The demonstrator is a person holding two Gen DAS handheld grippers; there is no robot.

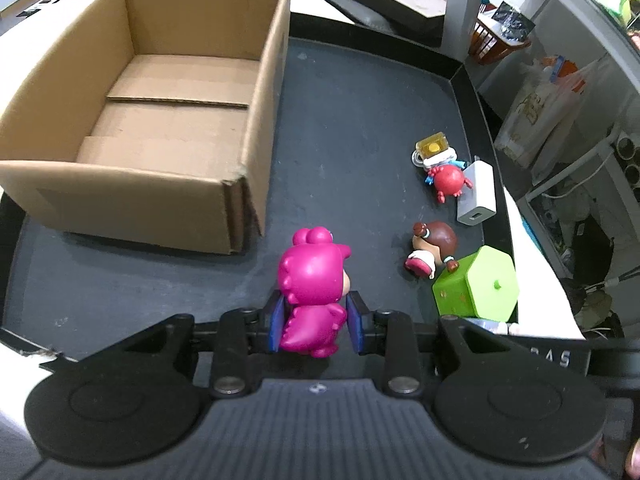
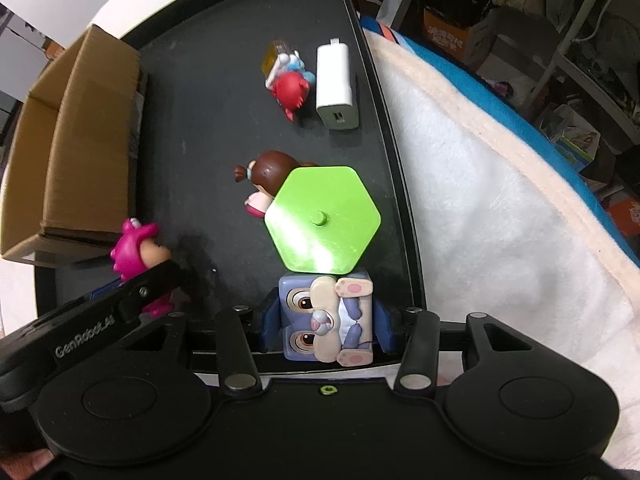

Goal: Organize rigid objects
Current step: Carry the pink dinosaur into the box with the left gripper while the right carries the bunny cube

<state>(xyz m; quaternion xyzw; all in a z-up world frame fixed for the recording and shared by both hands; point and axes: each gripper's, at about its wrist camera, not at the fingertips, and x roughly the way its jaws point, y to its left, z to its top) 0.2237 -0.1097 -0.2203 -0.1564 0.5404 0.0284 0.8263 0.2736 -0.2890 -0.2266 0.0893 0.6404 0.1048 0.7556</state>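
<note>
A pink dinosaur-suit figure [image 1: 314, 280] stands upright on the black tray [image 1: 352, 120], just right of an open, empty cardboard box [image 1: 120, 204]. My left gripper [image 1: 316, 322] is shut on the figure's lower body, a blue pad on each flank. In the right wrist view, my right gripper [image 2: 328, 324] is shut on a blue cube toy [image 2: 326, 314] with a rabbit face, at the tray's near right corner. Directly beyond the cube sits a green hexagonal box [image 2: 322, 220]. The pink figure [image 2: 136, 252] also shows there, at the box's corner.
A brown-haired doll [image 1: 432, 246] lies against the green box [image 1: 480, 284]. Farther back lie a red figure [image 1: 448, 180], a white charger [image 1: 478, 196] and a small yellow block [image 1: 432, 146]. The tray's raised rim runs along the right, with white cloth [image 2: 500, 220] beyond it.
</note>
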